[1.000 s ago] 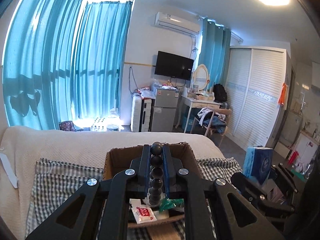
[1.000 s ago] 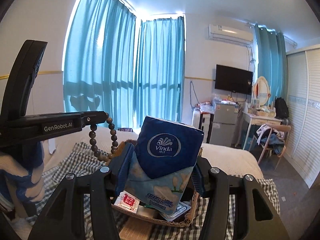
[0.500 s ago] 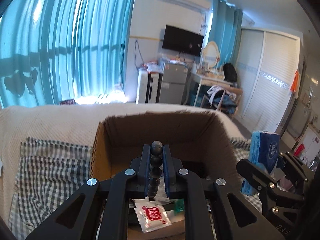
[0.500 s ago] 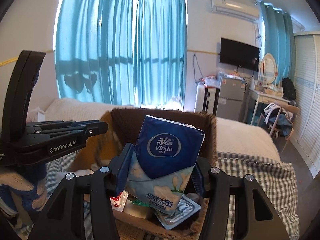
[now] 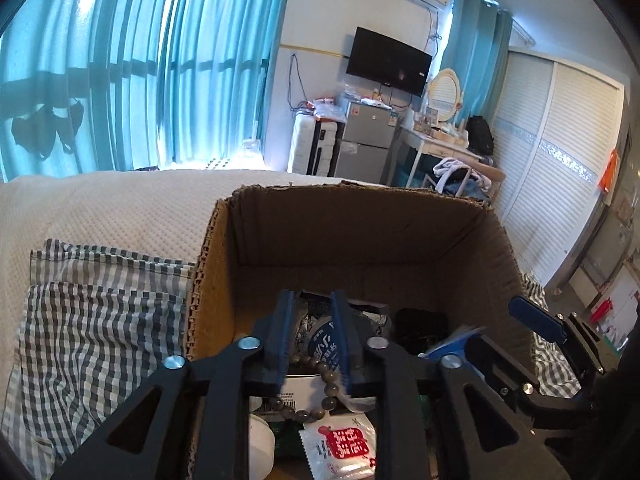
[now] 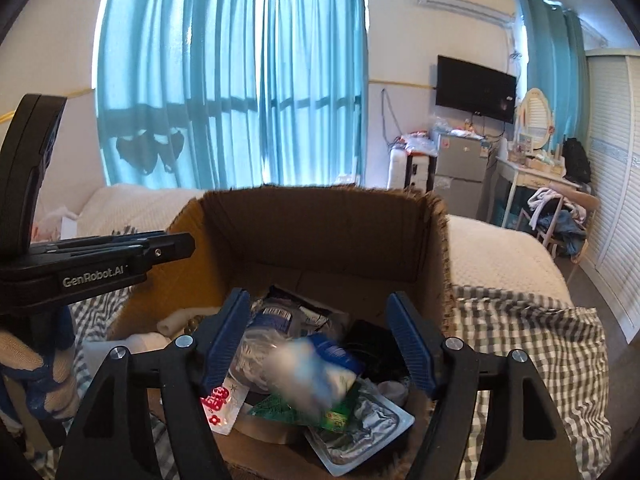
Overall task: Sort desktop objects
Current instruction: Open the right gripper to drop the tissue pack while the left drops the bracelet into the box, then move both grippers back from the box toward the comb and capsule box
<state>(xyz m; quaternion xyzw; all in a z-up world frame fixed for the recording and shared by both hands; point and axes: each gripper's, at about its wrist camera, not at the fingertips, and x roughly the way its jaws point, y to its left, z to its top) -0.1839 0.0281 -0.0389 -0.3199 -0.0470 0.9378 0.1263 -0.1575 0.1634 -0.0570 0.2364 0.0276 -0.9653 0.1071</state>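
The left tool (image 5: 312,320) points down into the cardboard box (image 5: 360,232). Its two blue fingers (image 5: 282,336) are moving apart. The bead bracelet (image 5: 316,396) lies loose between them, low in the box, and the fingers do not press on it. At 6 o'clock from the bracelet is a small white packet with red print (image 5: 344,446).

The right tool (image 6: 320,340) is over the same box (image 6: 320,232). Its fingers are wide and moving apart too. The blue tissue pack (image 6: 316,376) looks blurry between them, and they do not touch it. It sits on top of the other things in the box. At 5 o'clock from it is a silver foil tray (image 6: 360,428). At 7 o'clock is the red and white packet (image 6: 218,404).

The box sits on a checked cloth (image 5: 88,320) on the bed (image 5: 120,208). At 9 o'clock in the right view is the left tool (image 6: 120,256), with a gloved hand (image 6: 32,376) under it.
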